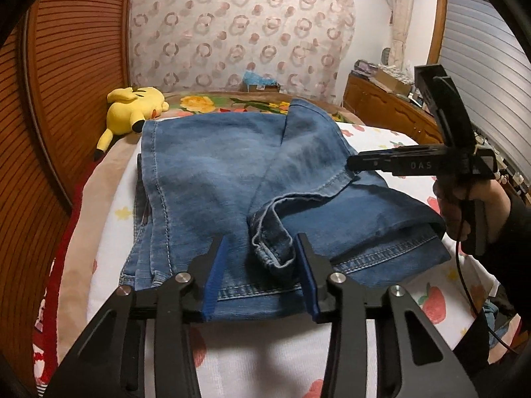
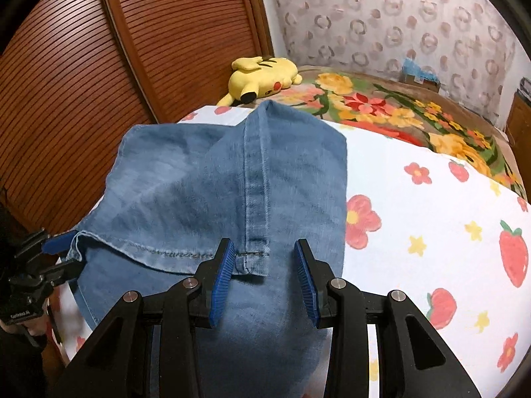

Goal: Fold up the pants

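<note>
Blue denim pants [image 1: 212, 179] lie folded on the bed; they also show in the right wrist view [image 2: 205, 192]. My left gripper [image 1: 262, 275] is open, its blue pads either side of a rumpled leg hem [image 1: 272, 242] at the near edge, not closed on it. My right gripper [image 2: 265, 275] is open just over the stitched hem [image 2: 250, 258] of the top layer. From the left wrist view the right gripper [image 1: 351, 164] reaches in from the right, level with the hem. In the right wrist view the left gripper [image 2: 58, 245] sits at the hem's left corner.
The bed has a white sheet [image 2: 431, 232] printed with strawberries and flowers and a floral blanket [image 2: 381, 106] behind. A yellow plush toy [image 1: 132, 109] lies at the far left beside the slatted wooden door [image 1: 66, 83]. A wooden cabinet [image 1: 391, 106] stands at the right.
</note>
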`<state>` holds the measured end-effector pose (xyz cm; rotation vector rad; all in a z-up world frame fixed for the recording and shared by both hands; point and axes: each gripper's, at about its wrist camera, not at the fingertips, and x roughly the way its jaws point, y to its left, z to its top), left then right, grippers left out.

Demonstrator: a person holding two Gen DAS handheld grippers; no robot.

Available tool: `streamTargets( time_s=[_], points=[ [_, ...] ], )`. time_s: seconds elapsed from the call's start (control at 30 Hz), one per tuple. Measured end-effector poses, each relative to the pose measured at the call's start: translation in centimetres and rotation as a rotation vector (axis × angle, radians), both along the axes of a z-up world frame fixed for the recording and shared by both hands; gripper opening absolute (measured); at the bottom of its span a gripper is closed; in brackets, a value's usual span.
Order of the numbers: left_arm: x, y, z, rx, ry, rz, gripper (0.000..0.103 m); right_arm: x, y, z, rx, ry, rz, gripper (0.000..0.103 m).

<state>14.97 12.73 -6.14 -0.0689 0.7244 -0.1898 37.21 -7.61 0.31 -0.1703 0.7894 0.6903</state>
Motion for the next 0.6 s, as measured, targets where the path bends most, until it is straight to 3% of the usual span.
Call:
streamTargets(
  time_s=[0.23, 0.27, 0.3, 0.4, 0.6],
  points=[
    [0.1, 0.0, -0.1, 0.003, 0.004, -0.001, 0.039, 0.0, -0.4, -0.4, -0.002, 0.016, 0.029, 0.037],
    [0.1, 0.0, 0.0, 0.002, 0.003, -0.001, 0.038, 0.0, -0.3, -0.3, -0.002, 0.013, 0.040, 0.021],
    [0.1, 0.0, 0.0, 0.005, 0.000, -0.004, 0.034, -0.3, -0.7, -0.2, -0.003, 0.006, 0.046, 0.012],
    [0.2, -0.1, 0.2, 0.004, 0.001, -0.006, 0.021, -1.2, -1.6, 0.6, 0.022, -0.014, 0.061, 0.010],
    [-0.5, -0.4, 1.3, 0.001, -0.046, -0.014, 0.011, -2.3, -1.6, 3.6, 0.013, -0.098, 0.088, 0.008]
  ],
)
